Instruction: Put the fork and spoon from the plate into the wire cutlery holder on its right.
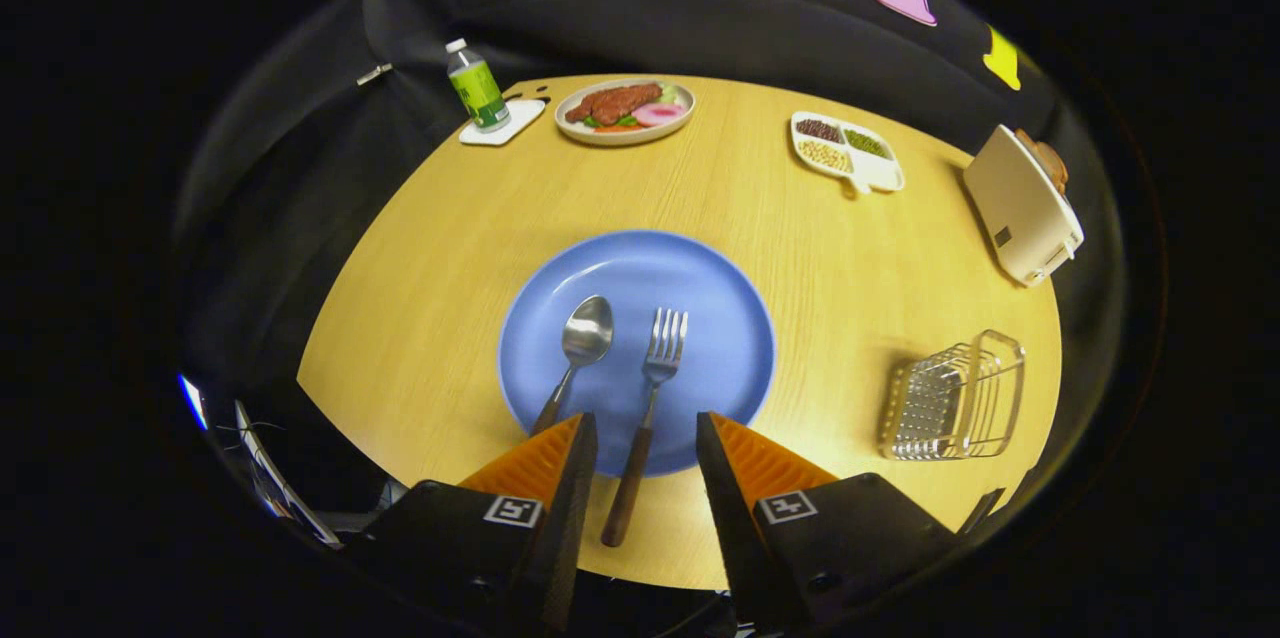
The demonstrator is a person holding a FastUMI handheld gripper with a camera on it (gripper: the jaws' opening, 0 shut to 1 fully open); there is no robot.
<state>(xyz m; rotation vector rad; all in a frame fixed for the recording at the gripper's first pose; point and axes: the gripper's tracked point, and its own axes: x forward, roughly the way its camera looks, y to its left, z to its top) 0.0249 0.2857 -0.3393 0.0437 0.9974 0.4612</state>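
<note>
A blue plate [700,288] lies on the wooden table just ahead of my fingers. On it rest a spoon [583,338] to the left and a fork [652,378] to the right, both with dark wooden handles pointing toward me. My gripper [646,430] is open and hovers above the near rim of the plate. The fork's handle runs down through the gap between the fingers without touching them. The spoon's handle passes under the left finger [560,458]. A wire cutlery holder [955,398] stands on the table to the right of the plate.
Beyond the plate stand a dish of food [625,108], a green-labelled bottle [477,86] on a white coaster, and a divided white tray [846,150] of beans. A white toaster [1022,203] sits at the far right. The table's rounded edge falls away on the left.
</note>
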